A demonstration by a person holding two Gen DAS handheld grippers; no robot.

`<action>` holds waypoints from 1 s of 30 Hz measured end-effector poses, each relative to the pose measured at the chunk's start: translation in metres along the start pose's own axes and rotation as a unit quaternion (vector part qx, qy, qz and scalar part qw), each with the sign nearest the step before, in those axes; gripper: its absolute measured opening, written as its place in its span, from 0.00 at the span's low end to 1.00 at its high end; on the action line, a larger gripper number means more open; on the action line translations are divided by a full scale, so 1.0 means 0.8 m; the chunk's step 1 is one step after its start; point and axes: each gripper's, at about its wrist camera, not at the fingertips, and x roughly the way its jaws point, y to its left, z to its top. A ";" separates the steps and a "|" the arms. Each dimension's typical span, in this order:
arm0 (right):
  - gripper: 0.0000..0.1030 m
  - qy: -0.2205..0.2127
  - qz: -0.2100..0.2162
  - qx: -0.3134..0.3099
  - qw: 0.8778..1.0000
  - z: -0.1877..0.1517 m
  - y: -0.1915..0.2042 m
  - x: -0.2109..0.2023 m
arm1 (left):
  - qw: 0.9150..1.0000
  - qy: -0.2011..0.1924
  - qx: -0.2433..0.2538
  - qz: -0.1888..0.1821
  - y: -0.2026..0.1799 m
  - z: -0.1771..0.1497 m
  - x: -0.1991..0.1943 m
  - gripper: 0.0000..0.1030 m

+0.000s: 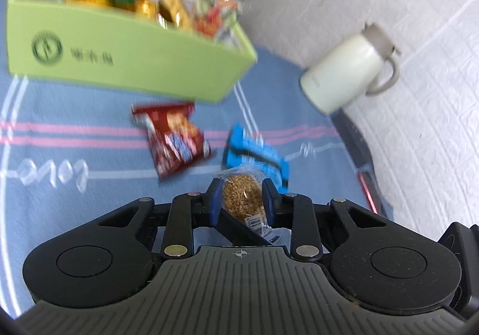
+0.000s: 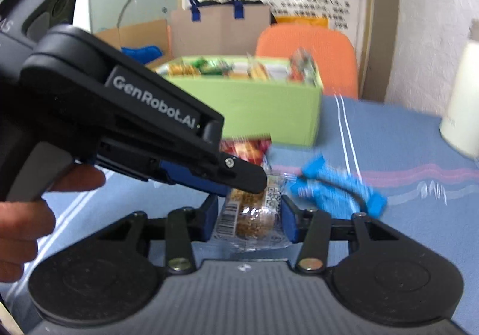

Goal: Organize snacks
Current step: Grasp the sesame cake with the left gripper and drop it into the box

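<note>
One clear-wrapped sesame bar (image 1: 243, 200) is clamped by both the left gripper (image 1: 241, 203) and right gripper (image 2: 250, 216); two packets, one red packet (image 1: 173, 140) and one blue packet (image 1: 257, 155), are left on the cloth.

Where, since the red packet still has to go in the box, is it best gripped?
Probably across its width at the middle, from above on the near side. The red packet lies flat on the cloth, with the green box close behind it and the blue packet to its right.
</note>
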 end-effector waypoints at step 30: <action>0.99 -0.080 0.051 -0.045 0.994 0.197 -0.069 0.158 | 0.972 -0.198 0.021 0.126 0.055 0.197 -0.026 0.70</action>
